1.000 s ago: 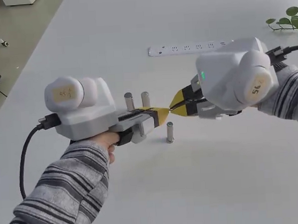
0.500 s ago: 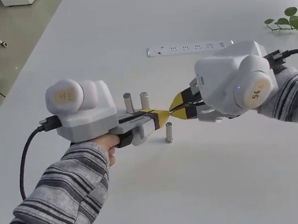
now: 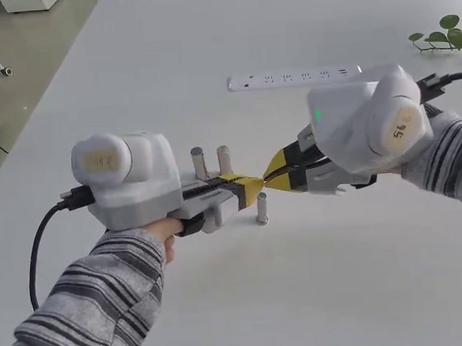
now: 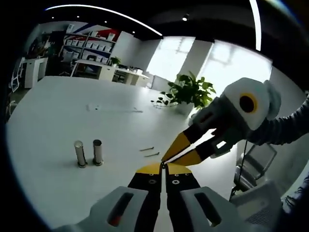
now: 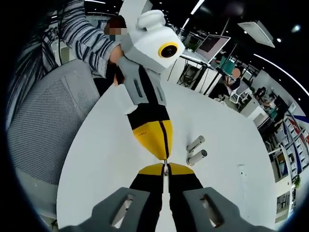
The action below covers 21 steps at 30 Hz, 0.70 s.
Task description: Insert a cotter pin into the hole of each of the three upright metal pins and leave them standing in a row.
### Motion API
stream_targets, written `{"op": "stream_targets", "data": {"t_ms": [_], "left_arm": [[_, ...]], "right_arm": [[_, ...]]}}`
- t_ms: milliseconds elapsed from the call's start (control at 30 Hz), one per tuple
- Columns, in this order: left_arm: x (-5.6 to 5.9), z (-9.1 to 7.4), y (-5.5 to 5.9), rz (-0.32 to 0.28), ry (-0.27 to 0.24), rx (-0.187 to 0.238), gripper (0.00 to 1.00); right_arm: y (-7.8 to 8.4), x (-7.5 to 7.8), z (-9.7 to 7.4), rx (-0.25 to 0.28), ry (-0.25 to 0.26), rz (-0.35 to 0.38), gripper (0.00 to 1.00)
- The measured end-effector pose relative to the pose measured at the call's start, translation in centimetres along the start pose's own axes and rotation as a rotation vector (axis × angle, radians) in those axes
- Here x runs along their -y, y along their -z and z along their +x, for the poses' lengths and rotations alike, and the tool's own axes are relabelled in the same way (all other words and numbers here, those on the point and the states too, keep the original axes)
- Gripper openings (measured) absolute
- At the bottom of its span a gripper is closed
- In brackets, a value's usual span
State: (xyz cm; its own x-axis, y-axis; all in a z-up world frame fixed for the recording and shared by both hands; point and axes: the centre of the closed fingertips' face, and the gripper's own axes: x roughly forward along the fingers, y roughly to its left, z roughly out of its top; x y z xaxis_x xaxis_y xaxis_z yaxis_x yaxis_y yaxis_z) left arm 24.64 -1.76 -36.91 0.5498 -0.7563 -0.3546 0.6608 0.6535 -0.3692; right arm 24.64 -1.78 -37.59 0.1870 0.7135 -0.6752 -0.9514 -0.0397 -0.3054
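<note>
Right hand-held gripper (image 3: 267, 180) rolled, pin (image 3: 261, 208) seemingly below

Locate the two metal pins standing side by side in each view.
Head view: the pair of pins stands at centre, just beyond the left gripper.
Left gripper view: the pair stands upright at lower left on the table.
Right gripper view: the pair is right of centre, tilted in the picture.
Shared landmark: the spot where the left gripper and right gripper meet tip to tip.

Left tool (image 3: 255, 189) and right tool (image 3: 270, 179) — both closed — meet tip-to-tip.
</note>
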Motion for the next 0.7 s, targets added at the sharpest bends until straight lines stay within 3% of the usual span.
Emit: {"op": "stream_targets", "data": {"t_ms": [233,367,467,567,700], "left_arm": [[-0.5,-0.7,1.0,0.165,0.006,-0.049,0.00],[-0.3,-1.0,1.9,0.187,0.025,-0.068,0.00],[-0.3,-1.3,2.3,0.203,0.043,-0.068,0.00],[-0.3,-1.5,2.7,0.212,0.057,-0.077,0.00],[0.5,-2.0,2.9,0.233,0.106,-0.065,0.00]], "right_arm": [[0.6,0.3,-0.3,0.093,-0.041,0.268,0.03],[0.5,0.0,-0.6,0.149,-0.063,0.375,0.05],[0.4,-0.9,-0.8,0.196,-0.117,0.473,0.05],[-0.1,-1.6,-1.1,0.253,-0.161,0.537,0.06],[-0.2,-2.5,-1.0,0.284,-0.187,0.572,0.07]]}}
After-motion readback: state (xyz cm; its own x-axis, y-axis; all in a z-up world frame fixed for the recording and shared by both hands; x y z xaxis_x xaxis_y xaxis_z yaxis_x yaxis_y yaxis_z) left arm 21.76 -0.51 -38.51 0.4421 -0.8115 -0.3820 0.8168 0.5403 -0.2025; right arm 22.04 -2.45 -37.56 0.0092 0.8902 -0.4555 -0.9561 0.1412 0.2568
